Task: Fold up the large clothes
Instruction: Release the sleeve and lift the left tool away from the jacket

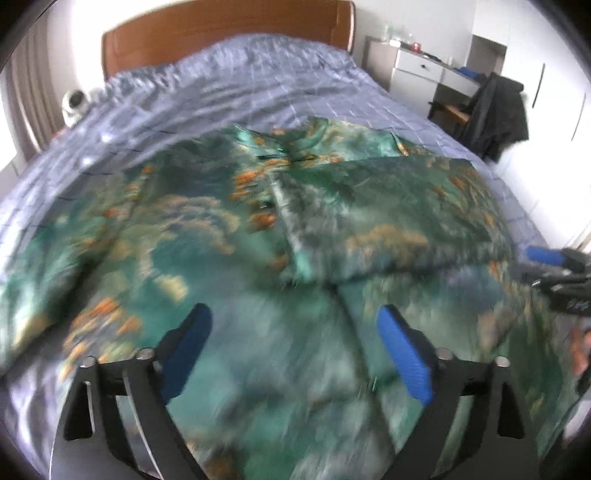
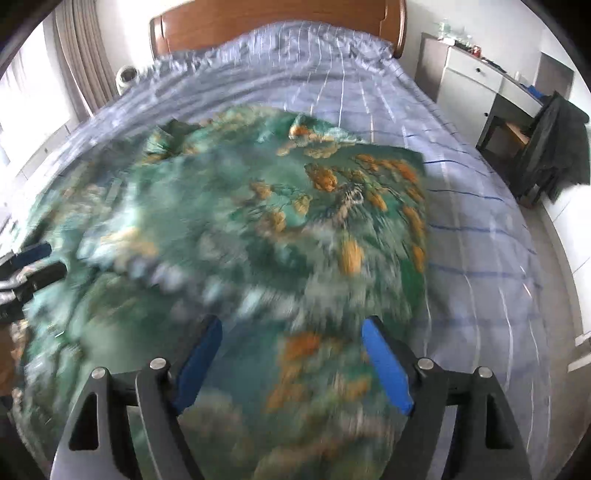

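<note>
A large green garment (image 1: 207,236) with orange and cream print lies spread on the bed. Its right side (image 1: 388,206) is folded over onto the middle. My left gripper (image 1: 293,314) hovers over the garment's near part, jaws wide open, with no cloth between the blue pads (image 1: 404,354). My right gripper (image 2: 291,323) is also open above the garment (image 2: 258,229), near its right edge, and holds nothing. Each gripper shows at the edge of the other's view: the right gripper (image 1: 550,269) and the left gripper (image 2: 40,264). Both views are blurred.
The bed has a blue-grey checked cover (image 1: 258,81) and a wooden headboard (image 1: 221,33). A white round object (image 1: 74,103) sits at the bed's far left, by the curtain (image 2: 85,62). Right of the bed stand a white desk (image 2: 476,81) and a chair draped with dark clothing (image 2: 557,144).
</note>
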### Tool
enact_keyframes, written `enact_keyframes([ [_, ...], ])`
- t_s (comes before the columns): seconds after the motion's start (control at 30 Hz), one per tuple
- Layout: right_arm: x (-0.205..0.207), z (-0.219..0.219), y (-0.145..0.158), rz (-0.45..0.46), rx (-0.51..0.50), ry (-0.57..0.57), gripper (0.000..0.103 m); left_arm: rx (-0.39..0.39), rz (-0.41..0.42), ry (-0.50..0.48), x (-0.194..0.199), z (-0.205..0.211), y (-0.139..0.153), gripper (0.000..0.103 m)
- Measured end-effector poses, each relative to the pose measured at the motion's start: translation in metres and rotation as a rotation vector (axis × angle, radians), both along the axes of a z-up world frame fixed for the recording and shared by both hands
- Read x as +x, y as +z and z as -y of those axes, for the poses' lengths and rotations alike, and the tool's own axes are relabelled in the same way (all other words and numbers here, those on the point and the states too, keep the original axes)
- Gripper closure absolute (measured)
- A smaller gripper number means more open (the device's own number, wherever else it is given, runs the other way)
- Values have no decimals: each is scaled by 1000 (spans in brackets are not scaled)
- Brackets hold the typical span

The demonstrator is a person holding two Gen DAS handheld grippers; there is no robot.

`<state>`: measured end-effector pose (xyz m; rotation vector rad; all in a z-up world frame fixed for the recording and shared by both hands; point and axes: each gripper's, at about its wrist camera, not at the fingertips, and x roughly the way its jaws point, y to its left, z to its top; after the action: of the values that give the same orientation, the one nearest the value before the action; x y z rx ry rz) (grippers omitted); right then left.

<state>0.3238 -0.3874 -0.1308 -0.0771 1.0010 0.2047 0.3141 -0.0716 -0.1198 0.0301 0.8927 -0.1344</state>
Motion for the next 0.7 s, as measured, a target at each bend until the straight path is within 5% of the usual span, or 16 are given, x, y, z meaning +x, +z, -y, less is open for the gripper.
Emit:
enact_keyframes([
  [0.27, -107, -3, 35, 148, 54, -79, 22, 82, 113, 133, -70, -27, 15, 4],
  [0.7, -191, -70, 45, 237, 3, 31, 22, -134, 64, 238, -117, -88, 11, 4],
])
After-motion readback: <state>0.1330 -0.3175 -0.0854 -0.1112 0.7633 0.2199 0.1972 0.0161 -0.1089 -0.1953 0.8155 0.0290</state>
